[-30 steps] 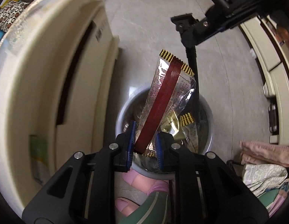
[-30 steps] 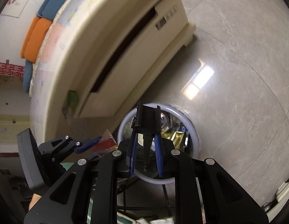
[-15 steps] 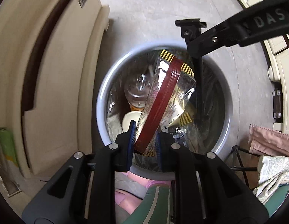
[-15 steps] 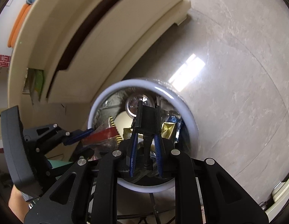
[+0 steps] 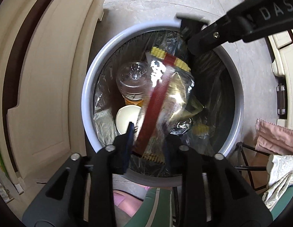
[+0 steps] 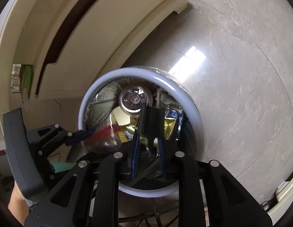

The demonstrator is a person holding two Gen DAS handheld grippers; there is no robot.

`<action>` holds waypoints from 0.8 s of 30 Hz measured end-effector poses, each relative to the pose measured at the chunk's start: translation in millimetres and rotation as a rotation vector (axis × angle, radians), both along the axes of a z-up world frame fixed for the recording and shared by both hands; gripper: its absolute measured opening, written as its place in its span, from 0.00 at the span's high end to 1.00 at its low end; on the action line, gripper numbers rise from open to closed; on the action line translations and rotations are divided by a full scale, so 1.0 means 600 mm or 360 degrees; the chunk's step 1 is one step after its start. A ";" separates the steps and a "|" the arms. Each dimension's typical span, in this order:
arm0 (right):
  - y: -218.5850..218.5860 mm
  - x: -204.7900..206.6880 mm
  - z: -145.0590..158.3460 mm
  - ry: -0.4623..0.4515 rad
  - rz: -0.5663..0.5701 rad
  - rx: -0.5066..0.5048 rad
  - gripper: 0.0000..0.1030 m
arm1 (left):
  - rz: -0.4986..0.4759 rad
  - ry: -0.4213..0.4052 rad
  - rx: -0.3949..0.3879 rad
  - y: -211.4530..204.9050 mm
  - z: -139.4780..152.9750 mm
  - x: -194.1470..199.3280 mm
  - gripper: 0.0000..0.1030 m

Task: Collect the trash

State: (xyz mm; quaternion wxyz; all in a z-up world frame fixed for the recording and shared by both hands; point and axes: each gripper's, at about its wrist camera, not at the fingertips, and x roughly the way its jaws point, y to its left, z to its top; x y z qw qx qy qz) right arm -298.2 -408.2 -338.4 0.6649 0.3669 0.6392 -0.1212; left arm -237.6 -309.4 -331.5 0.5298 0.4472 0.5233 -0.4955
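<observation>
A round bin with a pale rim (image 5: pixel 85 102) (image 6: pixel 184 94) and a dark liner sits straight below both grippers. My left gripper (image 5: pixel 148 140) hangs over its near edge and its jaws are opening. The clear snack wrapper with a red stripe (image 5: pixel 155 102) (image 6: pixel 104 132) sits loose and blurred between the pads. My right gripper (image 6: pixel 149 141) (image 5: pixel 191 37) reaches over the bin's far side. Its jaws are opening, but the pads still touch a black plastic piece (image 6: pixel 152 119) (image 5: pixel 191 23). In the bin lie a clear bottle (image 5: pixel 135 81) (image 6: pixel 135 100), a white cup (image 5: pixel 127 119) and gold foil wrappers (image 6: pixel 171 126).
A cream cabinet (image 5: pixel 51 75) (image 6: pixel 89 28) stands close along the bin's left side. Grey tile floor (image 6: pixel 241 94) spreads beyond the bin. Pink cloth (image 5: pixel 275 136) and black stand legs (image 5: pixel 246 157) are at the right. A person's green trouser leg (image 5: pixel 152 208) and pink slipper (image 5: pixel 123 202) are below.
Both grippers have sunk toward the bin, which now fills both views. The left pads have spread apart and the wrapper has gone blurred and loose. The black piece stays between the right pads.
</observation>
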 end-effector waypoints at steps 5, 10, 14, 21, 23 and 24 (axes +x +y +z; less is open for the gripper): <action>-0.013 -0.002 0.014 -0.0025 -0.0044 -0.0031 0.48 | 0.0029 -0.0038 -0.0077 0.000 0.024 0.009 0.47; -0.026 -0.003 0.037 -0.0063 -0.0078 -0.0047 0.38 | 0.0029 -0.0084 -0.0109 0.004 0.044 0.018 0.45; -0.031 -0.005 0.050 -0.0082 -0.0087 -0.0043 0.38 | 0.0050 -0.0097 -0.0141 0.008 0.060 0.024 0.41; -0.043 -0.009 0.093 -0.0199 -0.0123 -0.0028 0.38 | 0.0101 -0.0152 -0.0300 0.015 0.122 0.031 0.35; -0.048 -0.008 0.115 -0.0244 -0.0108 -0.0023 0.38 | 0.0115 -0.0195 -0.0401 0.015 0.155 0.035 0.33; -0.050 -0.005 0.127 -0.0253 -0.0092 -0.0045 0.38 | 0.0136 -0.0219 -0.0453 0.015 0.173 0.040 0.32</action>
